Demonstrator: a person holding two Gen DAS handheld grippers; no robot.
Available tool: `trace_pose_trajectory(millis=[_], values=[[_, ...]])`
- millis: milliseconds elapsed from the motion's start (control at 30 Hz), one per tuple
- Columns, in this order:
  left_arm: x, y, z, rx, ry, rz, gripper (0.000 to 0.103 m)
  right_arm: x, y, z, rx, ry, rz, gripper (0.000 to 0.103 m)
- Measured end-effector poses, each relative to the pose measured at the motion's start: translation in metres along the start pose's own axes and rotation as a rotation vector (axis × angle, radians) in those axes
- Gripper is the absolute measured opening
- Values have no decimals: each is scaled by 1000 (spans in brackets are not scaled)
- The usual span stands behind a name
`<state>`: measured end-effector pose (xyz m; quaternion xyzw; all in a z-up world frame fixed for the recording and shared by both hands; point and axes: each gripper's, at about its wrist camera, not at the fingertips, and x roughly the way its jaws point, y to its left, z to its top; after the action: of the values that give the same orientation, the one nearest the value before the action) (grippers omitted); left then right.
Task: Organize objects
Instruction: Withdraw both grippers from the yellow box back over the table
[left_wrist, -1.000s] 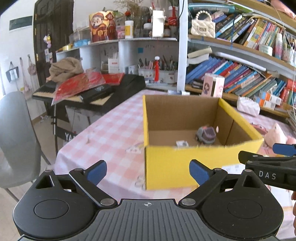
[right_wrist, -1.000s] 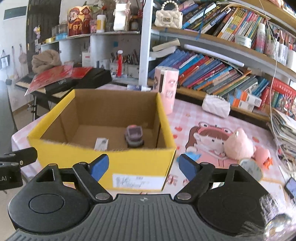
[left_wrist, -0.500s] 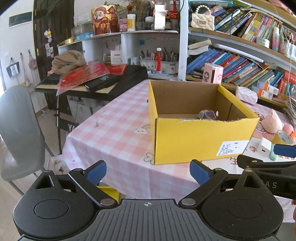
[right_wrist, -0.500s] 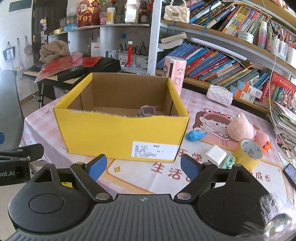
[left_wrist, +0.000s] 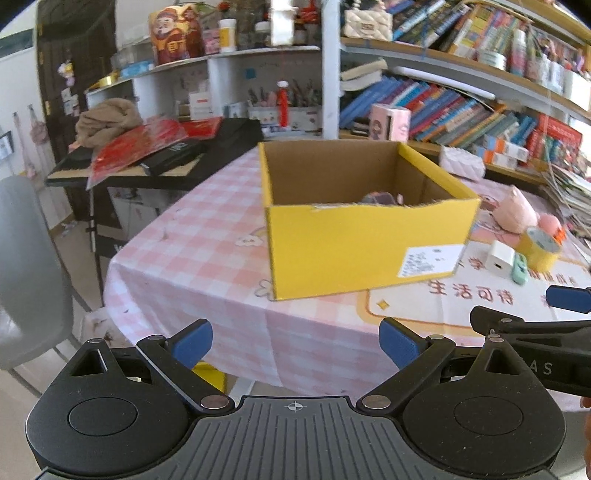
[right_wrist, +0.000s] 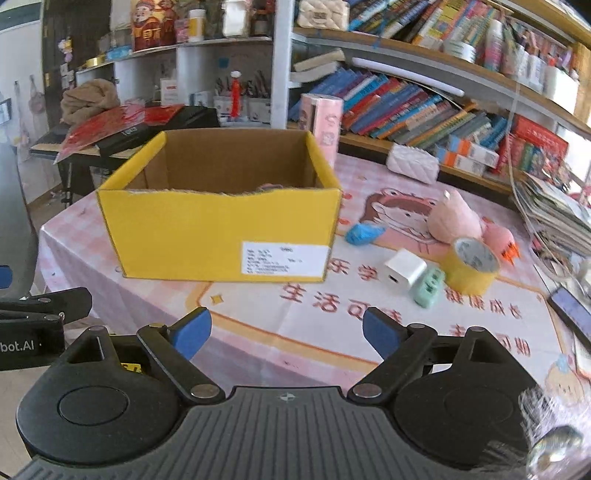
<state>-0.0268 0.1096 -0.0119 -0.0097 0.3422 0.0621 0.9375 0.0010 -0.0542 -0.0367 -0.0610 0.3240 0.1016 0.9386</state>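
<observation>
The left gripper (left_wrist: 295, 341) is wide open and empty, near the yellow box (right_wrist: 221, 236). The right gripper (right_wrist: 286, 330), just opening wider, holds nothing (good). It should reach slowly for the white charger (right_wrist: 404, 273).

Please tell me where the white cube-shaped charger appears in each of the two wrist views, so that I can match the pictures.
Left wrist view: the white cube-shaped charger lies at the right, on the table beyond the yellow cardboard box's labelled corner.
Right wrist view: the charger lies right of centre, beside the small mint-green object.
Shared landmark: the roll of yellow tape, just right of the charger.
</observation>
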Motion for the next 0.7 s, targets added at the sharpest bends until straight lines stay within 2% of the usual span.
trace_pose_trajectory(millis=[333,700], values=[[3,-32,-5,87,20,-94,98,-14,-29,-22,95,28,-90,89],[10,-69,3,170,6,-199,98,-27,-69,-35,201,39,-216,89]])
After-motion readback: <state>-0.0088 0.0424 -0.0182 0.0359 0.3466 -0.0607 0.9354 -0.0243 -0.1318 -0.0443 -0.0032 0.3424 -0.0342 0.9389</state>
